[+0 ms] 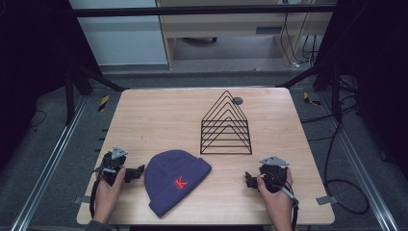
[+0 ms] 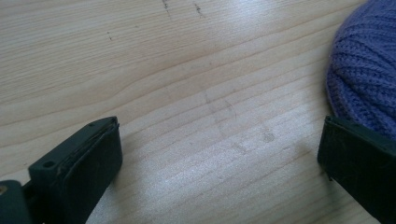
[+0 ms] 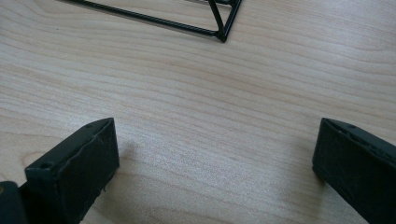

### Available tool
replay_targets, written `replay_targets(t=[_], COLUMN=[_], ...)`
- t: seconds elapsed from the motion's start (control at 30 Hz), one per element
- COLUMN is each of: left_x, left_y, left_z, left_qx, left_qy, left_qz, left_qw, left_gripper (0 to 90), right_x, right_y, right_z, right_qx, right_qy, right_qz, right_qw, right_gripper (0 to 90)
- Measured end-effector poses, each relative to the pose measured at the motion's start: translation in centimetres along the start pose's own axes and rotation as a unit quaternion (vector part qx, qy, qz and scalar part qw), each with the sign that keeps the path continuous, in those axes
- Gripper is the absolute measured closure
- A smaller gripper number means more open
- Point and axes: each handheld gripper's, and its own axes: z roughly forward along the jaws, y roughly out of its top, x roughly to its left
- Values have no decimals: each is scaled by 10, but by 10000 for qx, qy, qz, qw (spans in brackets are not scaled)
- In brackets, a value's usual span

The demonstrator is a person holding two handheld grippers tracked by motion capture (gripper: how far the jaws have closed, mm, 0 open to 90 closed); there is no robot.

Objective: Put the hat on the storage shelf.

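Note:
A purple knit beanie (image 1: 175, 180) with a red letter K lies flat near the table's front edge. Its ribbed edge (image 2: 362, 70) fills the right side of the left gripper view, just past the right jaw. My left gripper (image 1: 135, 173) rests on the wood to the left of the beanie, open, with bare table between its jaws (image 2: 219, 154). My right gripper (image 1: 248, 179) rests to the right of the beanie, open over bare wood (image 3: 217, 154). A black wire rack (image 1: 226, 126) with triangular frames stands behind, and its base corner (image 3: 223, 33) is visible ahead of the right gripper.
The wooden table (image 1: 159, 115) has a small dark round disc (image 1: 237, 100) at its far edge behind the rack. Metal rails and cables run along the floor on both sides. A person's hands hold both grippers at the front edge.

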Motion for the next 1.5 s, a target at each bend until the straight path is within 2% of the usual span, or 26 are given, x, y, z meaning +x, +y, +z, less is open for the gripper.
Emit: replay_targets(t=[0.13,0.23,0.33,0.4,0.43,0.47,0.5,0.53,0.57,0.67,0.73,0.77,0.8,0.83,0.9,1.0,1.03,1.07,1.1,1.13,1.17,1.33,1.37,1.4,1.47,1.5], left_x=[-2,-2,1,3,4,4,5,6,4,-1,-9,-19,-19,-23,-33,-42,-42,-47,-47,-49,-49,-51,-51,-51,-52,-52], left_y=[0,2,5,10,13,13,16,19,26,35,45,54,54,59,67,70,70,68,68,66,66,61,60,60,59,59], left_z=[0,1,0,-9,-15,-15,-21,-26,-37,-45,-53,-56,-56,-55,-50,-38,-38,-30,-30,-23,-23,-11,-9,-9,-5,-5], left_qx=[-4,-73,-69,-137,-180,-180,-205,-208,-135,-80,-163,-87,-87,-3,250,605,605,849,849,1026,1026,1327,1395,1395,1474,1474], left_qy=[46,-71,-288,-309,-283,-283,-305,-324,-329,-392,-760,-783,-783,-751,-728,-768,-768,-768,-768,-768,-768,-822,-824,-824,-915,-915], left_qz=[-50,-133,-209,-252,-268,-268,-261,-284,-221,-179,-131,98,98,237,358,393,393,448,448,464,464,489,523,523,509,509], left_qw=[10000,9999,9993,9991,9991,9991,9990,9989,9991,9990,9969,9968,9968,9969,9964,9944,9944,9924,9924,9907,9907,9865,9854,9854,9835,9835], left_gripper=[0,0,12,63,51,58,61,61,61,61,53,54,60,60,114,183,212,228,247,274,290,342,351,356,365,370], right_x=[0,1,3,4,6,6,12,12,20,26,34,40,40,45,56,65,65,71,71,76,78,85,86,86,87,87], right_y=[0,0,0,2,3,3,7,7,15,22,31,36,36,39,43,48,48,51,51,55,56,61,61,61,62,62], right_z=[0,0,-1,-2,-4,-4,-10,-10,-16,-19,-21,-21,-21,-19,-15,-13,-13,-11,-11,-11,-11,-10,-10,-10,-9,-9], right_qx=[12,8,-50,-42,-67,-67,-128,-128,-183,-201,-251,-243,-243,-190,-90,-72,-72,-64,-64,-64,-66,-74,-71,-71,-70,-50], right_qy=[68,198,312,424,521,521,590,590,695,747,852,922,922,969,1084,1143,1143,1196,1196,1247,1249,1332,1335,1335,1363,1351], right_qz=[-67,-174,-257,-306,-335,-335,-459,-459,-588,-734,-836,-883,-883,-949,-1052,-1156,-1156,-1222,-1222,-1282,-1314,-1404,-1394,-1394,-1395,-1401], right_qw=[10000,9997,9992,9986,9981,9981,9971,9971,9957,9943,9925,9915,9915,9906,9885,9867,9867,9852,9852,9839,9834,9811,9812,9812,9808,9809], right_gripper=[7,11,67,88,90,90,100,100,103,119,143,179,179,192,226,253,253,261,261,266,266,267,266,266,263,263])
